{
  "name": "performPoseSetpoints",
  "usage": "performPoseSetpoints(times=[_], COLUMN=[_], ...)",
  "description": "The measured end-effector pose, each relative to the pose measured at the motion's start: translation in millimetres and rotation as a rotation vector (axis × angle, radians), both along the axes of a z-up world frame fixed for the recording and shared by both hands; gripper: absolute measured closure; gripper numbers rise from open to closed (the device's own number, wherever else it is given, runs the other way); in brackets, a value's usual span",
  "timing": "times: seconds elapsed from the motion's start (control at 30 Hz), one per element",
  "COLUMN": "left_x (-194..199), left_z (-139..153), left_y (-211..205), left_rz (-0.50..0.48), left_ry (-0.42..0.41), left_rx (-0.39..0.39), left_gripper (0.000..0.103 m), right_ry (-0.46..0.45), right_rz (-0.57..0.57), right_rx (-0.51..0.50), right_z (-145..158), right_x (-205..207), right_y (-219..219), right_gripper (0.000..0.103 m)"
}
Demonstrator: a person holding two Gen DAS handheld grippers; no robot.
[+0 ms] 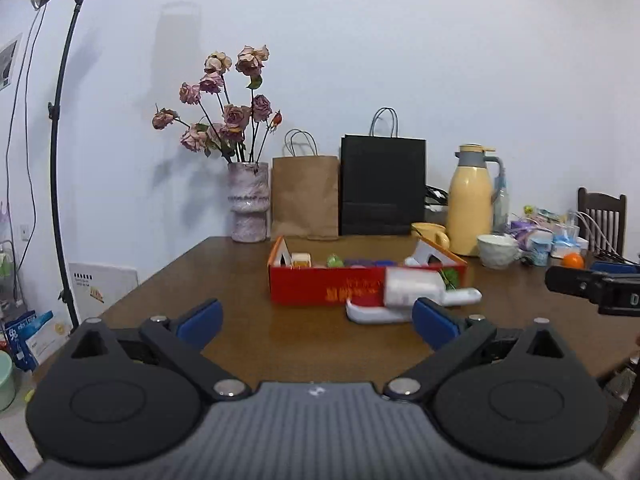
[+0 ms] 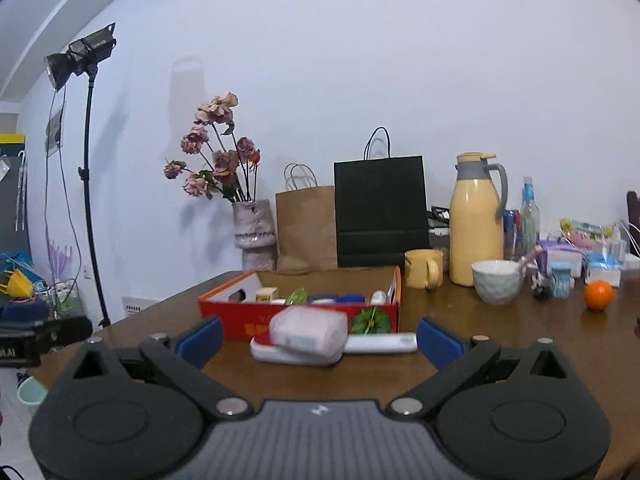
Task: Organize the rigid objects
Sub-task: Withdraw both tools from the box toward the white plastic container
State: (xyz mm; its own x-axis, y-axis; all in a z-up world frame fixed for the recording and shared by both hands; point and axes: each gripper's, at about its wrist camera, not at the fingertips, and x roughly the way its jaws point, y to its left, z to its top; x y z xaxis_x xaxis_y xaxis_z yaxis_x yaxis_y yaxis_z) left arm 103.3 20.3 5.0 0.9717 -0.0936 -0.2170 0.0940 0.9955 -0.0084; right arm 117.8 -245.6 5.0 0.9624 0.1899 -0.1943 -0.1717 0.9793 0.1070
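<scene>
**Right wrist view: both grippers spread wide, white items lying before red box**

Right gripper (image 2: 320, 338): two blue, flat-faced pads on black linkage arms, spread wide, nothing pinched. Between and just beyond the fingertips, on the table, lie a soft-edged white packet (image 2: 308, 330), blurred, resting on a flat white tray with a red inner face (image 2: 296, 354); a white stick-shaped item (image 2: 382, 343) lies beside them to the right. None touches the pads.

Left gripper (image 1: 318, 322): same build, jaws also spread wide and empty. The same white packet (image 1: 412, 290) and tray (image 1: 376, 316) sit ahead, close to the right-hand pad.

Behind them, one red cardboard box (image 2: 300, 314), open-topped, rectangular, printed with gold lettering and a green fruit picture, holding several small coloured objects too small to name.

Dark brown wooden table (image 2: 520, 340), smooth, slightly glossy. Along the wall: one mottled ceramic vase (image 2: 255, 232) of dried roses, two paper bags (one brown (image 2: 306, 226), one black (image 2: 380, 210)), one yellow thermos jug (image 2: 476, 220), one yellow mug (image 2: 424, 268), one pale faceted bowl (image 2: 498, 282), one orange (image 2: 599, 295).
</scene>
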Motion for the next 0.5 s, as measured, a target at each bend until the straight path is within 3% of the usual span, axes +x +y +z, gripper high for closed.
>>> performPoseSetpoints(times=[0.2,0.33,0.5], left_x=[-60.9,-61.7,-63.5], left_z=[-16.4,-16.5,-17.2], left_y=[-8.7,-13.2,-16.0], left_rz=[-0.039,-0.049,-0.046], left_ry=[-0.023,-0.017,-0.026], left_rx=[0.098,0.048,0.039], left_gripper=[0.0,0.0,0.0], right_ry=[-0.038,-0.071,-0.052], right_rz=[-0.063,-0.069,-0.073], right_rx=[0.011,0.014,-0.024], right_z=[-12.9,-19.0,-19.0], right_x=[-79.3,-109.2,-104.7], right_y=[9.0,17.2,24.3], right_gripper=[0.0,0.0,0.0])
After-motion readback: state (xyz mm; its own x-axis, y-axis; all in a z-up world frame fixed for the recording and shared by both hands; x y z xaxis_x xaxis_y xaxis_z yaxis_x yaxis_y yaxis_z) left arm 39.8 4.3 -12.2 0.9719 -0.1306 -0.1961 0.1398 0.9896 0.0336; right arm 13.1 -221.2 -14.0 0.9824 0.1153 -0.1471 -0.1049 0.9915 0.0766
